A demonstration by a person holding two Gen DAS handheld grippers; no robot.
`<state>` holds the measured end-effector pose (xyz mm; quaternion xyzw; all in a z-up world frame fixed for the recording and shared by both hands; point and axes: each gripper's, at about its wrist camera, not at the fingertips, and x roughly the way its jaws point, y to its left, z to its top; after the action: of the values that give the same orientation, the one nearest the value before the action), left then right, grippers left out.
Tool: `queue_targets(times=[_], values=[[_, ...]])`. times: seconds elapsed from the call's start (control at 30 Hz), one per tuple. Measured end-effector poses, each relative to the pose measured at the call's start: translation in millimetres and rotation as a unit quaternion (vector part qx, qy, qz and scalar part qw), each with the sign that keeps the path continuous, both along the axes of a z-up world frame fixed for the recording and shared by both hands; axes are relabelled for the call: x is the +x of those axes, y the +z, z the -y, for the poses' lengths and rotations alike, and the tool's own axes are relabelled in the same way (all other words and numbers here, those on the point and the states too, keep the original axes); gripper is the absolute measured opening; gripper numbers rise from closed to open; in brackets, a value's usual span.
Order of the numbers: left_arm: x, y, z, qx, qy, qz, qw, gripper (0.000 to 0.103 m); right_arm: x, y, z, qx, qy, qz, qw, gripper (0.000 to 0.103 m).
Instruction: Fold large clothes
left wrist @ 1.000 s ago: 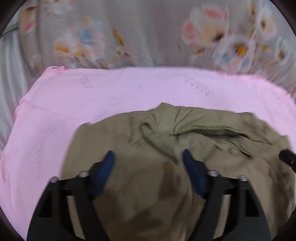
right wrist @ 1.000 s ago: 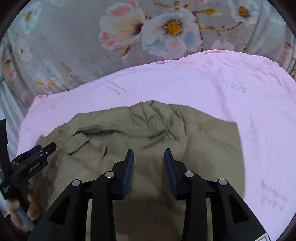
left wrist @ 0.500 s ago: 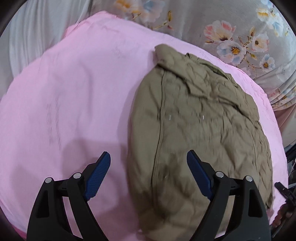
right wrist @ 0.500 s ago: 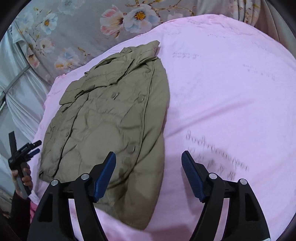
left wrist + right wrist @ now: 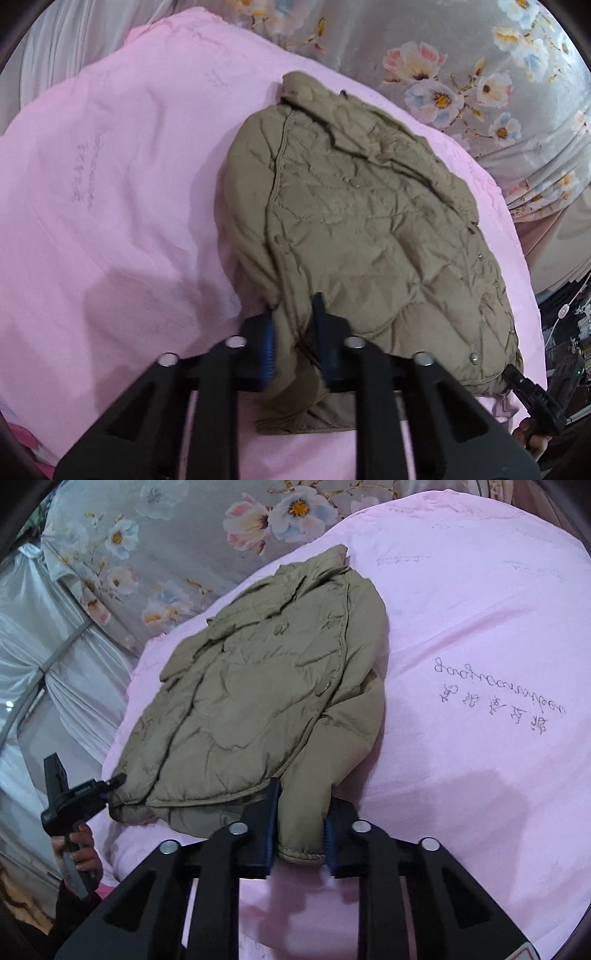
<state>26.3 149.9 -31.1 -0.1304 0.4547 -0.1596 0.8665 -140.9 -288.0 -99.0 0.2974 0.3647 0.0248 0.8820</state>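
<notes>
A pink sheet [image 5: 110, 206] covers the bed, floral curtain [image 5: 461, 74] behind. On it lies an olive quilted jacket [image 5: 369, 229], puffy, creased, snap buttons showing, collar at the far end. The left gripper [image 5: 293, 343] is clenched on its near hem; the right gripper [image 5: 301, 825] is clamped on a sleeve cuff [image 5: 299, 845]
</notes>
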Motion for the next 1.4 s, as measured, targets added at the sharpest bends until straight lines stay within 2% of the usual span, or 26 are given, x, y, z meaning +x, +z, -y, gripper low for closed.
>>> queue_targets(times=[0.07, 0.2, 0.27, 0.37, 0.4, 0.47, 0.5, 0.57, 0.63, 0.7, 0.77, 0.9, 0.97, 1.0, 1.03, 1.13, 1.2, 1.27, 1.3, 1.37, 1.4], values=[[-7.2, 17.2, -7.3, -0.012, -0.002, 0.021, 0.9997, 0.008, -11.2, 17.1, 3.5, 0.001, 0.0, 0.044, 0.999, 0.011], [-35.3, 75.4, -26.5, -0.048, -0.009, 0.088, 0.9949, 0.006, -39.4, 68.9, 2.1, -0.004, 0.017, 0.147, 0.989, 0.009], [-52.1, 107.1, -37.4, -0.057, -0.005, 0.133, 0.9895, 0.006, -56.0, 100.5, 1.7, -0.01, 0.021, 0.2, 0.98, 0.009], [-75.7, 163.4, -53.0, -0.075, 0.005, 0.202, 0.9764, 0.004, -74.5, 143.6, 8.2, -0.002, 0.012, 0.267, 0.964, 0.008], [-80.8, 177.7, -54.8, -0.071, 0.009, 0.225, 0.9718, 0.0, -77.8, 159.1, 10.3, -0.004, 0.006, 0.286, 0.958, 0.008], [-90.1, 213.1, -55.3, -0.04, 0.037, 0.289, 0.9558, 0.0, -74.7, 185.1, 12.8, -0.021, -0.008, 0.308, 0.951, 0.008], [-88.2, 224.6, -54.2, -0.033, 0.038, 0.306, 0.9507, 0.0, -68.8, 197.0, 14.6, -0.029, -0.014, 0.316, 0.948, 0.008], [-71.0, 240.3, -44.5, -0.013, 0.044, 0.316, 0.9475, 0.0, -47.6, 209.2, 21.9, -0.021, -0.013, 0.32, 0.947, 0.008], [-33.1, 236.4, -24.1, 0.011, 0.034, 0.29, 0.9563, 0.0, -16.4, 212.2, 22.5, -0.028, -0.018, 0.312, 0.949, 0.008], [-5.5, 217.7, -7.2, 0.015, 0.018, 0.245, 0.9693, 0.0, 16.8, 205.9, 21.0, -0.027, -0.022, 0.288, 0.957, 0.008], [-3.2, 201.1, 2.5, 0.018, -0.005, 0.214, 0.9767, 0.0, 36.1, 201.4, 14.0, -0.036, -0.018, 0.275, 0.961, 0.008], [-12.4, 169.9, 7.1, 0.011, -0.055, 0.151, 0.9869, 0.0, 51.7, 210.1, 0.1, -0.097, -0.019, 0.264, 0.959, 0.008], [-18.6, 158.9, 5.8, 0.008, -0.072, 0.13, 0.9888, 0.009, 64.9, 215.0, 1.3, -0.107, -0.022, 0.256, 0.96, 0.008], [-23.0, 155.3, 4.6, 0.008, -0.079, 0.122, 0.9894, 0.024, 70.2, 216.4, 2.1, -0.111, -0.024, 0.253, 0.961, 0.008], [-26.5, 153.2, 3.2, 0.007, -0.082, 0.117, 0.9898, 0.043, 78.3, 217.3, 3.1, -0.119, -0.03, 0.247, 0.961, 0.008], [-41.8, 155.8, -9.6, -0.003, -0.082, 0.107, 0.9909, 0.072, 88.7, 215.3, 4.2, -0.13, -0.043, 0.24, 0.961, 0.008], [-47.6, 157.7, -24.2, -0.022, -0.079, 0.084, 0.9931, 0.08, 86.8, 212.8, 6.6, -0.127, -0.05, 0.239, 0.961, 0.008], [-49.0, 153.1, -39.6, -0.055, -0.07, 0.041, 0.9952, 0.081, 80.7, 211.7, 7.2, -0.126, -0.054, 0.241, 0.961, 0.008], [-47.3, 147.6, -48.0, -0.077, -0.066, 0.006, 0.9948, 0.081, 76.6, 212.2, 7.1, -0.128, -0.055, 0.243, 0.96, 0.008], [-43.1, 131.2, -62.0, -0.125, -0.056, -0.068, 0.9882, 0.081, 68.5, 212.6, 6.6, -0.132, -0.057, 0.246, 0.959, 0.008], [-41.9, 123.5, -66.0, -0.138, -0.051, -0.1, 0.9841, 0.081, 65.5, 213.2, 5.7, -0.137, -0.058, 0.245, 0.958, 0.008]])
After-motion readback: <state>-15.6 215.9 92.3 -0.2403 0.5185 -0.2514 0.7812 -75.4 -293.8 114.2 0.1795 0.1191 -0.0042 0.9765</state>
